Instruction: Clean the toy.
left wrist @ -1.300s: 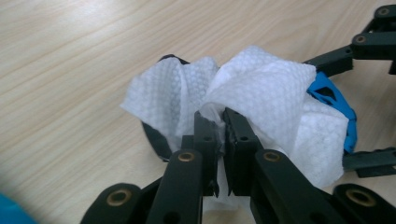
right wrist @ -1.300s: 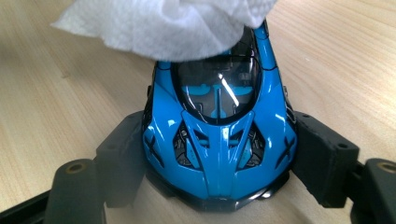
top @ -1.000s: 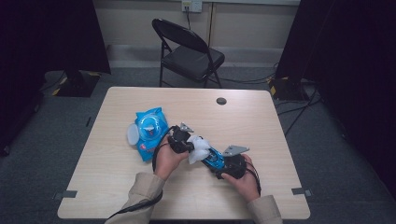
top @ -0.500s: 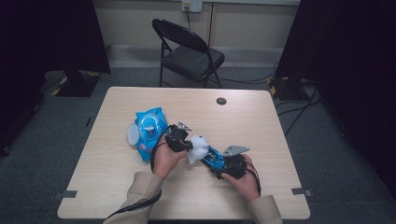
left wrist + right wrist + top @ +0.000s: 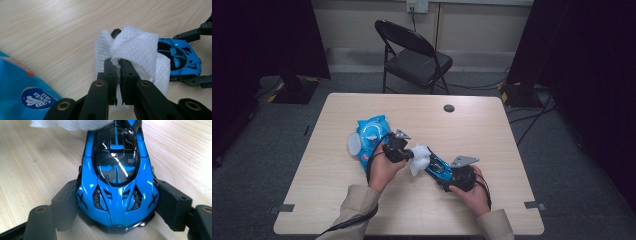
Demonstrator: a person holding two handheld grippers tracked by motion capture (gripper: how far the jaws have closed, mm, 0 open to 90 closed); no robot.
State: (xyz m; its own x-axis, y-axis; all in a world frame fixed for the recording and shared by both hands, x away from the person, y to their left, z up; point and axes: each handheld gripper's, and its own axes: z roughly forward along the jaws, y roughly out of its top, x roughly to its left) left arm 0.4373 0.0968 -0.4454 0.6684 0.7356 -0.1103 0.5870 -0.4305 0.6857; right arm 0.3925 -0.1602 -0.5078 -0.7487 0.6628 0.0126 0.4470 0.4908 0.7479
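A blue toy sports car (image 5: 117,177) lies on the wooden table (image 5: 492,135), nose toward my right gripper (image 5: 119,202), whose black pads (image 5: 66,202) press on both its sides. My left gripper (image 5: 118,65) is shut on a crumpled white wipe (image 5: 135,50) and holds it against the rear of the car (image 5: 180,57). In the high view the left gripper (image 5: 399,150), wipe (image 5: 419,157), car (image 5: 438,167) and right gripper (image 5: 457,175) form a line across the table's middle. The wipe (image 5: 72,123) covers the car's far end.
A blue pack of wipes (image 5: 371,135) lies just left of the left gripper, its white flap (image 5: 354,145) open. A small black round disc (image 5: 449,108) sits near the far edge. A black folding chair (image 5: 414,57) stands beyond the table.
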